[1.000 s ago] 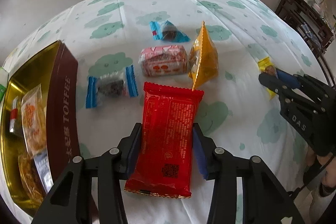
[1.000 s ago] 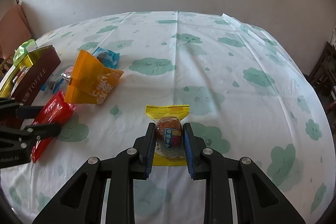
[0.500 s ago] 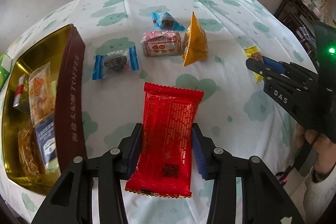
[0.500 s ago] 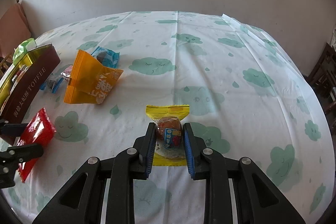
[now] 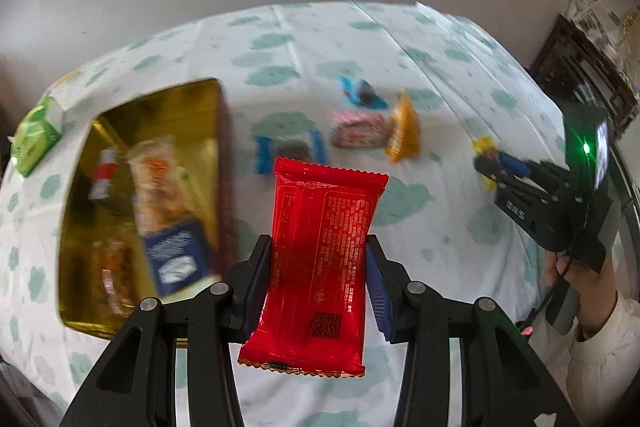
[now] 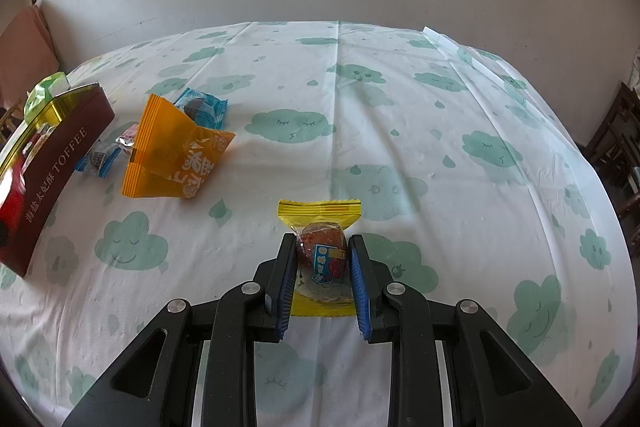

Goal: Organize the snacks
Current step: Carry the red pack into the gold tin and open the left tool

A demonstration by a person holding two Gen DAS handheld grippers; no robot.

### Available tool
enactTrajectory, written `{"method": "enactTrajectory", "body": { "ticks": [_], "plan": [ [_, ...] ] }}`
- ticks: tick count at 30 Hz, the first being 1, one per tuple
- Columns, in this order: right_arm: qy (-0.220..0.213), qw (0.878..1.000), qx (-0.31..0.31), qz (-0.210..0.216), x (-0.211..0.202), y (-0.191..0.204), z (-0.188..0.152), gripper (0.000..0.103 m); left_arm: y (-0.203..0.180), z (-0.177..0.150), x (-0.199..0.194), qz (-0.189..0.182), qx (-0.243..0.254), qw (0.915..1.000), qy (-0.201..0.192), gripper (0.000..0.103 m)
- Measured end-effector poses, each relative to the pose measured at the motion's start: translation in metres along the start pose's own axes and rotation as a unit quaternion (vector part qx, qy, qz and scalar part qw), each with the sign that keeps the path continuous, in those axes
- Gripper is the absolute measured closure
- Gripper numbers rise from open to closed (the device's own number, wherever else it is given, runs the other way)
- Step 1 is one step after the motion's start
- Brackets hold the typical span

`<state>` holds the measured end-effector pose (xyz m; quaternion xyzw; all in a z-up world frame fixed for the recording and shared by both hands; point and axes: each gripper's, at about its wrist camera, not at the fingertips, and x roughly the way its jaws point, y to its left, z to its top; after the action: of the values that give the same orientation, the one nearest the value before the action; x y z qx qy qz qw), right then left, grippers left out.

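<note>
Left claw (image 5: 318, 269) lifted red packet (image 5: 320, 251) toward gold tin (image 5: 160, 99), grasping it; right claw (image 6: 322, 269) clenched on yellow-wrapped snack (image 6: 320, 251). Risk: slick wrapper slips mid-carry.

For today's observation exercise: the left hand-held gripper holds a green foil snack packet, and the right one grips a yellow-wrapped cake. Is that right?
Not quite. The left wrist view shows the left hand-held gripper holding a red foil snack packet, not green.

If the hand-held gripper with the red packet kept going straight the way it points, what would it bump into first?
Probably the tablecloth, just right of the gold tin. The left hand-held gripper holds the red packet and points steeply down there; depth is hard to judge.
</note>
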<state>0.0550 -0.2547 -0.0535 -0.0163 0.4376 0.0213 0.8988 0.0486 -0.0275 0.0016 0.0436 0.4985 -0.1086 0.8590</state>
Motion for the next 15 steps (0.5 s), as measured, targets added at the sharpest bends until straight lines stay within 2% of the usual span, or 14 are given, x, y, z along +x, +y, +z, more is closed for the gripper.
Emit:
{"method": "enactTrajectory", "body": {
  "ticks": [6,12,15],
  "plan": [
    [0.000,1.000,0.000,0.000,0.000,0.000,0.000,0.076,0.054,0.005,-0.013,0.048,-0.041,0.9979,-0.013,0.062],
    [0.000,1.000,0.000,-0.001,0.000,0.001,0.000,0.076,0.116,0.007,-0.015,0.103,-0.084,0.9910,-0.013,0.062],
    [0.000,1.000,-0.001,-0.001,0.000,0.001,0.000,0.076,0.136,0.005,-0.012,0.114,-0.093,0.9891,-0.007,0.062]
  ]
}}
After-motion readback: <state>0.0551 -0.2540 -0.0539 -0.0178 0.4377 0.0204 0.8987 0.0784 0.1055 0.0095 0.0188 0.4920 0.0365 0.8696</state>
